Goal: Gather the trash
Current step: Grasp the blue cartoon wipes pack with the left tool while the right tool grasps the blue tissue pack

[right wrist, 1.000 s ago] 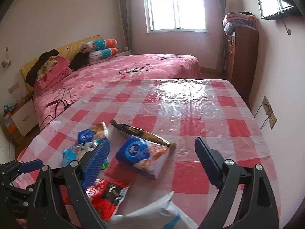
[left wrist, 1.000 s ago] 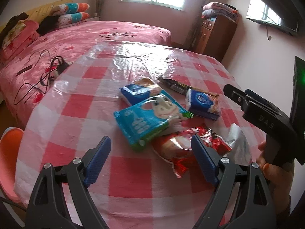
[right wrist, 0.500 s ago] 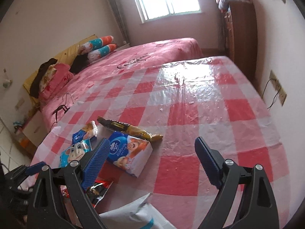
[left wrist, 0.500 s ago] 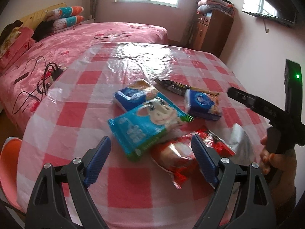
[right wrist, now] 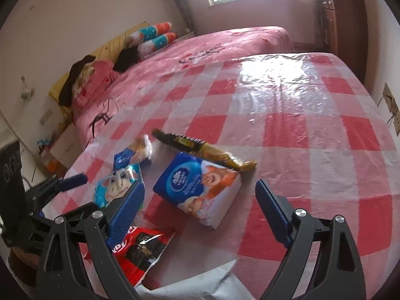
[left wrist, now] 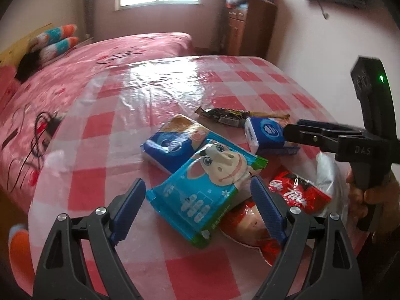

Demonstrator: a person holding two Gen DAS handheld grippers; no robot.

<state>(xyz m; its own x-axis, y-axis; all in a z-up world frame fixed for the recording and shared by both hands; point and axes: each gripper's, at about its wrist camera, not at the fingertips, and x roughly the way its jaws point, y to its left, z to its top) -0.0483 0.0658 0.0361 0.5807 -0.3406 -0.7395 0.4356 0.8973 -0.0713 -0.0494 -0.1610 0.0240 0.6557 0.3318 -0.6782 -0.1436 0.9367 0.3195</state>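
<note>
Several wrappers lie on the red-checked table (left wrist: 175,80). My left gripper (left wrist: 200,205) is open, its fingers on either side of a teal cow-print packet (left wrist: 207,185). Behind the packet is a blue packet (left wrist: 170,147). To its right are red wrappers (left wrist: 295,195). My right gripper (right wrist: 200,207) is open, just in front of a blue tissue pack (right wrist: 197,187), with a brown-and-gold wrapper (right wrist: 200,147) beyond it. The right gripper also shows in the left wrist view (left wrist: 312,135), over the tissue pack (left wrist: 265,135). A silver-white bag (right wrist: 195,285) lies under the right gripper.
A pink bed (left wrist: 100,57) stands behind the table, with cables (left wrist: 37,135) on its near side. A wooden cabinet (left wrist: 247,30) stands at the back right. An orange stool (left wrist: 17,252) sits low at the left. The table's right edge lies near the wall (right wrist: 390,115).
Both grippers have moved forward and lower toward the wrappers. The left now straddles the cow-print packet; the right has come close to the blue tissue pack. Both stay open.
</note>
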